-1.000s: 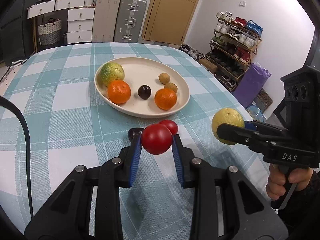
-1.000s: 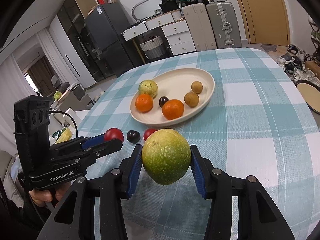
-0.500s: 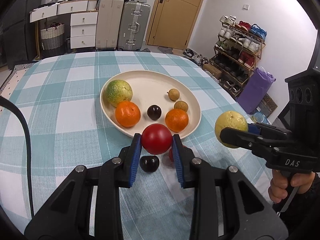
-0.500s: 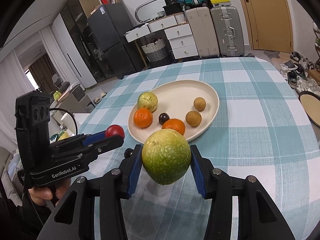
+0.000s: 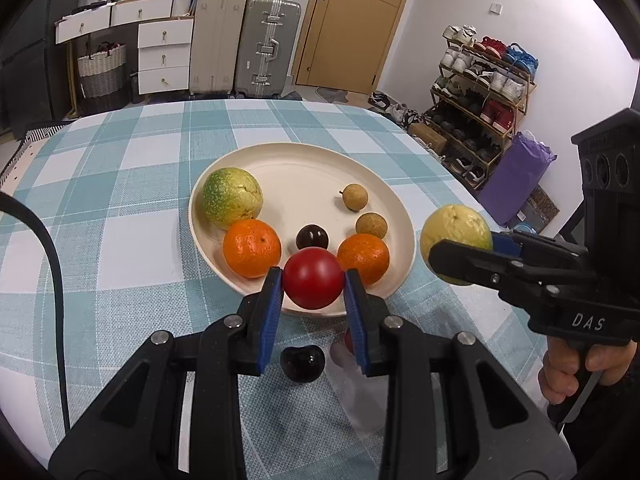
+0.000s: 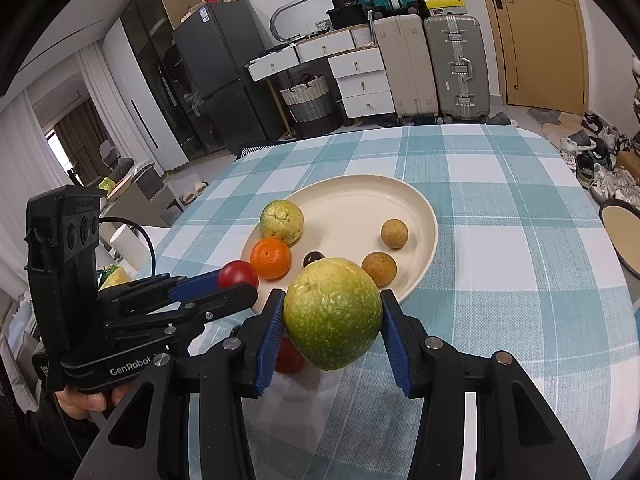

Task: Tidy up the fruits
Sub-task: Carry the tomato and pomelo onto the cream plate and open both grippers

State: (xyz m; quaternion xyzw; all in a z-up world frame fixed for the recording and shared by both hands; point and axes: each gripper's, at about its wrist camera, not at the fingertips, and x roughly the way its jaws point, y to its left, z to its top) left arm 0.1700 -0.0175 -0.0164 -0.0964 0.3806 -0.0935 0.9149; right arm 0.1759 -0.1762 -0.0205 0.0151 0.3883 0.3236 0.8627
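Note:
My left gripper (image 5: 314,284) is shut on a red tomato (image 5: 314,278) and holds it over the near rim of the cream plate (image 5: 304,168). My right gripper (image 6: 332,316) is shut on a green-yellow guava (image 6: 332,314), held above the cloth just right of the plate; the guava also shows in the left wrist view (image 5: 456,236). The plate holds another guava (image 5: 232,198), two oranges (image 5: 252,254), a dark plum (image 5: 312,237) and two brown longans (image 5: 354,197). A dark plum (image 5: 302,362) and a red fruit (image 6: 289,356) lie on the cloth below the grippers.
The table has a teal checked cloth (image 5: 120,216). A black cable (image 5: 52,264) hangs at its left. Suitcases (image 5: 266,44), drawers and a shoe rack (image 5: 484,92) stand beyond the table. Another round dish (image 6: 622,236) sits off the table's right edge.
Both grippers have moved forward toward the plate with their fruit. The tomato now hangs over the plate's near rim; the loose plum and red fruit now lie under the grippers.

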